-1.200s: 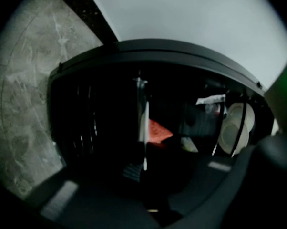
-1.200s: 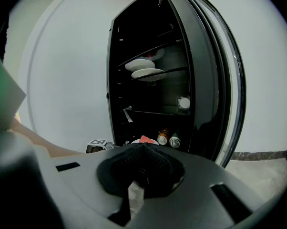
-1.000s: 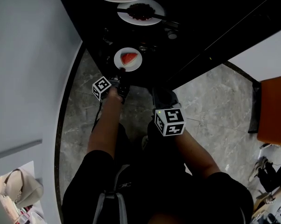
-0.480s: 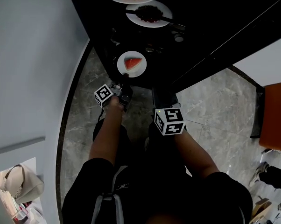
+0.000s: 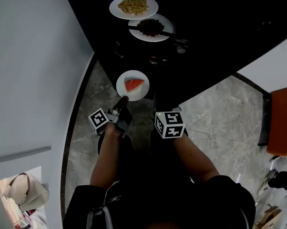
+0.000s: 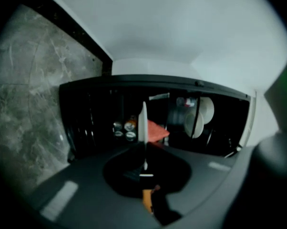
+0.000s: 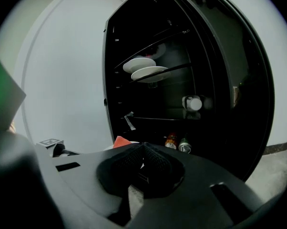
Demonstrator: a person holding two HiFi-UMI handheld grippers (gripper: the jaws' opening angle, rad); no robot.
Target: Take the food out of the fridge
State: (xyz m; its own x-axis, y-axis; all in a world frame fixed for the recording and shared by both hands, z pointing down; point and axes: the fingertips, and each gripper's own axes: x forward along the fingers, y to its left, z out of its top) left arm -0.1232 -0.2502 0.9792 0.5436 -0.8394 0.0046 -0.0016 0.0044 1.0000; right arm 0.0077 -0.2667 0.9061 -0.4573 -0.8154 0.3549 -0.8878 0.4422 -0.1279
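My left gripper (image 5: 123, 100) is shut on the near rim of a small white plate (image 5: 139, 92) that carries a red watermelon slice (image 5: 134, 84). The plate hangs over the grey floor, just outside the dark open fridge (image 5: 191, 37). In the left gripper view the plate (image 6: 142, 125) shows edge-on between the jaws, with the slice (image 6: 156, 130) behind it. My right gripper (image 5: 158, 101) is shut and empty beside it, mostly hidden behind its marker cube (image 5: 169, 124). In the right gripper view its jaws (image 7: 142, 149) meet, and the slice (image 7: 120, 141) peeks out at the left.
Inside the fridge, a plate of yellowish food (image 5: 133, 6) and a plate of dark food (image 5: 150, 26) with a utensil sit on a shelf. Cans (image 7: 178, 143) stand low inside. A white wall (image 5: 34, 56) runs along the left. An orange seat (image 5: 282, 123) is at the right.
The left gripper has drawn the plate with the watermelon slice back out of the fridge and raised it. The right gripper has shifted back slightly with it.
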